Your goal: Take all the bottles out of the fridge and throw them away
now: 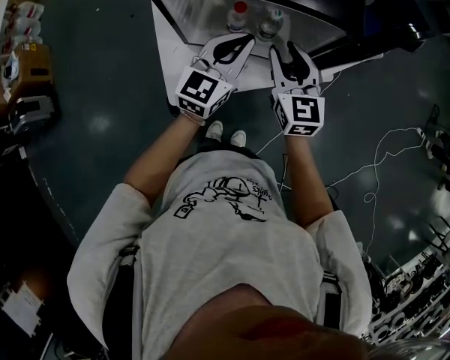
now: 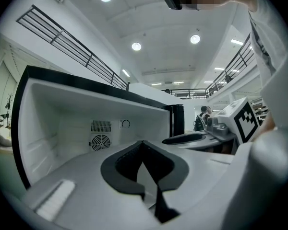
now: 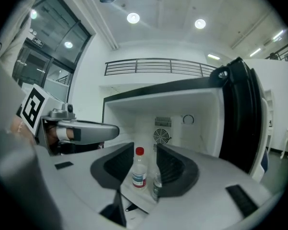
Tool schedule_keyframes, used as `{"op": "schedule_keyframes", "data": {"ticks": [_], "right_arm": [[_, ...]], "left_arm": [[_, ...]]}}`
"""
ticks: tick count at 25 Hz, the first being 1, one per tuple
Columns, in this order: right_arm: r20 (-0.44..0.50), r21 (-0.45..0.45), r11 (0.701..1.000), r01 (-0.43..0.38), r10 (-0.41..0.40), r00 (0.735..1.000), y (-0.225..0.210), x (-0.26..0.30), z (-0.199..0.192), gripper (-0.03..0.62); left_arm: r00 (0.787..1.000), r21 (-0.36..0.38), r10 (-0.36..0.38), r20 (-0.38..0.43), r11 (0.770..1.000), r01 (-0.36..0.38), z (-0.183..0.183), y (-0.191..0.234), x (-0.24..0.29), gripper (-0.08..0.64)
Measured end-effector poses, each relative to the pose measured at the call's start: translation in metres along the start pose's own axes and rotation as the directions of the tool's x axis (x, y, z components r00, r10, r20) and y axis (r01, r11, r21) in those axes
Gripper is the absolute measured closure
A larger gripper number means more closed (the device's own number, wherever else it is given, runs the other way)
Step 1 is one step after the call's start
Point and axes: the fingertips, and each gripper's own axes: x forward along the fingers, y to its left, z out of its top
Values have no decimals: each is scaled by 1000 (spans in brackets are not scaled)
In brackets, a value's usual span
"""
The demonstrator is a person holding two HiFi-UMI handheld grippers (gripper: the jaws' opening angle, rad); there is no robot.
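A small fridge (image 1: pixel 181 15) stands open on the floor in front of me, white inside. Two bottles stand on its floor: a red-capped bottle (image 1: pixel 239 12) (image 3: pixel 139 172) and a clear bottle (image 1: pixel 271 24) (image 3: pixel 156 186) just to its right. My right gripper (image 1: pixel 283 49) (image 3: pixel 145 147) is open at the fridge mouth; the red-capped bottle shows between its jaws further in, untouched, and the right jaw partly hides the clear one. My left gripper (image 1: pixel 246 40) (image 2: pixel 143 143) is level beside it, jaws together on nothing, facing the bare left part of the fridge (image 2: pixel 62 123).
The black fridge door (image 3: pixel 240 114) hangs open on the right. A fan grille (image 3: pixel 162 136) (image 2: pixel 100 143) sits in the back wall. White cables (image 1: pixel 375 172) trail across the dark floor at right. Shelves with clutter (image 1: pixel 22 66) line the left; equipment racks (image 1: pixel 420 283) stand lower right.
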Motion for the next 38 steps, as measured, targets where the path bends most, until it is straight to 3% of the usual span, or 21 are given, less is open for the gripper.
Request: {"op": "schedule_keyframes", "data": {"ticks": [38], "right_arm": [[-109, -39, 999, 34, -38, 993, -45, 106, -67, 420]], "left_arm": [[998, -7, 28, -64, 1000, -29, -53, 51, 58, 551]]}}
